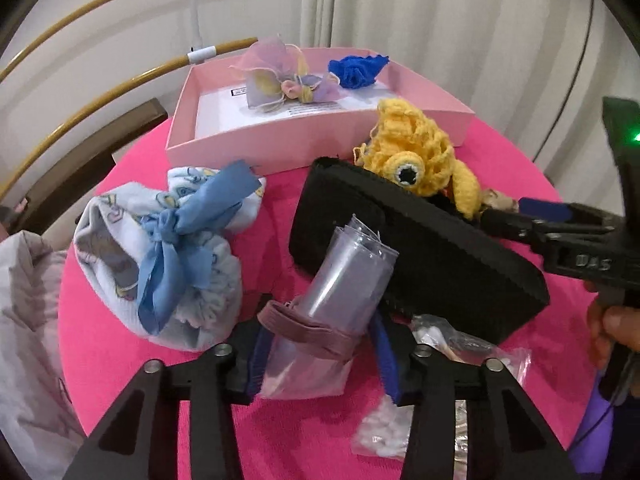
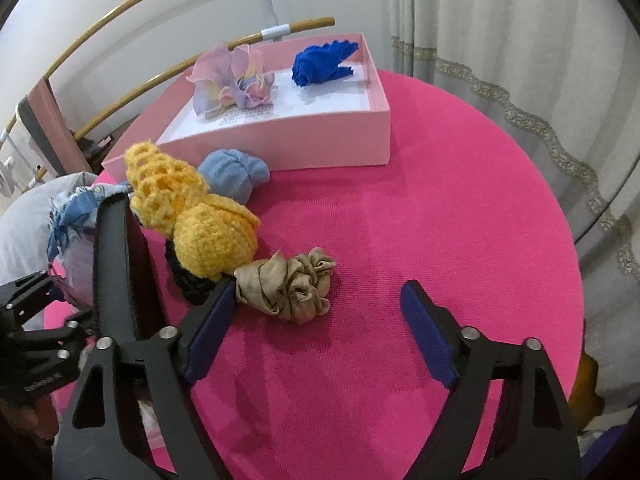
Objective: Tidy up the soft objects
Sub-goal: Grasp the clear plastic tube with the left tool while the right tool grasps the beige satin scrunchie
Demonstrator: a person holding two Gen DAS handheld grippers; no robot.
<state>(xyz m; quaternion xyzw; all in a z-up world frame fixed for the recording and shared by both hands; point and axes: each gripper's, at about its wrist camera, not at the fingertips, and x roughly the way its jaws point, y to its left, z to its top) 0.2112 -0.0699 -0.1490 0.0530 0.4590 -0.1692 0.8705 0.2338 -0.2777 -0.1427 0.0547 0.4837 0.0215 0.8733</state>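
My left gripper (image 1: 320, 354) is shut on a clear plastic roll bound with a mauve band (image 1: 320, 320), held low over the pink tablecloth. A pale blue cloth bundle (image 1: 168, 256) lies to its left. A black foam sole (image 1: 420, 240) lies beyond it, with a yellow crochet toy (image 1: 416, 156) behind. My right gripper (image 2: 320, 340) is open, its left pad beside a beige scrunchie (image 2: 292, 284) and the yellow crochet toy (image 2: 200, 216). The pink box (image 2: 320, 144) holds a pastel organza flower (image 2: 232, 80) and a blue knitted piece (image 2: 320, 64).
A bag of white pieces (image 1: 396, 432) lies by my left gripper's right finger. A rolled light blue cloth (image 2: 236, 176) sits in front of the box. Curved wooden rails (image 1: 80, 80) and curtains (image 2: 500, 40) stand behind the round table (image 2: 440, 220).
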